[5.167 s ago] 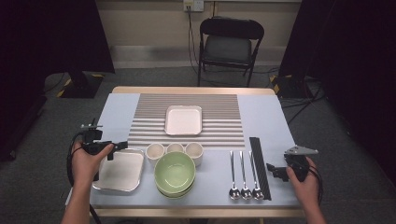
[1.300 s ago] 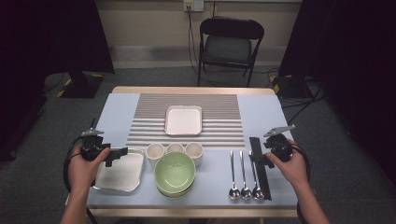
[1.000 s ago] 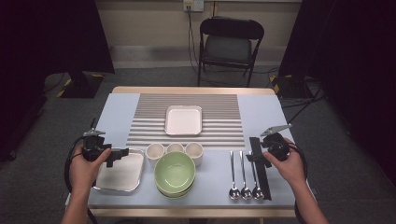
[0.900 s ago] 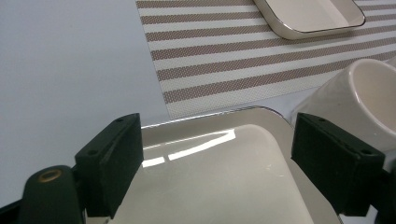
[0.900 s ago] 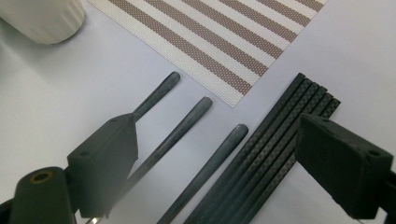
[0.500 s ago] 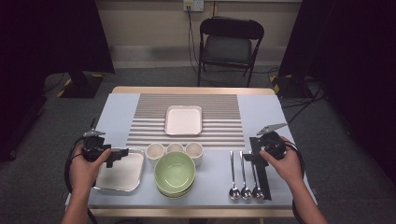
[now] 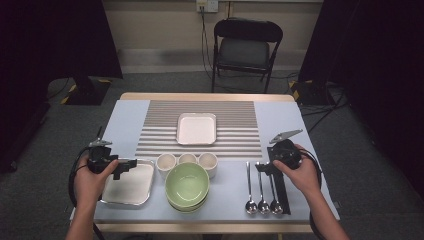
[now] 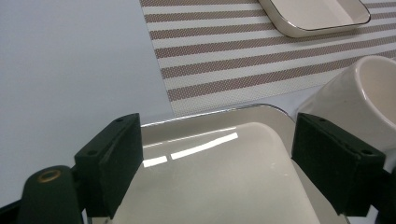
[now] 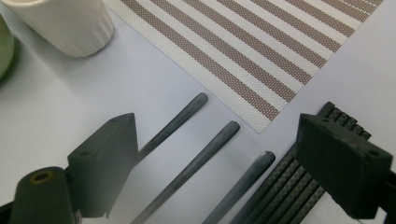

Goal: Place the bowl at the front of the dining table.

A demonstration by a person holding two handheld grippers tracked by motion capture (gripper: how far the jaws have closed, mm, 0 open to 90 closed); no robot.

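My left gripper point(image 7: 125, 167) stands open over the left rim of a shiny metal tray point(image 7: 131, 192); in the left gripper view point(image 8: 217, 161) the tray point(image 8: 224, 182) lies between the jaws, with nothing held. My right gripper point(image 7: 263, 168) is open above the handle ends of three spoons point(image 7: 260, 192), beside a bundle of black chopsticks point(image 7: 281, 192). The right gripper view point(image 9: 229, 161) has the spoon handles point(image 9: 201, 156) and chopsticks point(image 9: 292, 186) between its jaws.
Three cream cups point(image 7: 187, 160) stand in a row behind stacked green bowls point(image 7: 187, 186). A white square plate point(image 7: 197, 128) rests on the striped mat point(image 7: 235, 140). One cup point(image 8: 359, 98) sits close to my left gripper's right jaw. A folding chair point(image 7: 245, 50) stands beyond the table.
My right gripper has moved in from the table's right edge to above the spoon handles and chopsticks. The left gripper has dropped slightly toward the tray.
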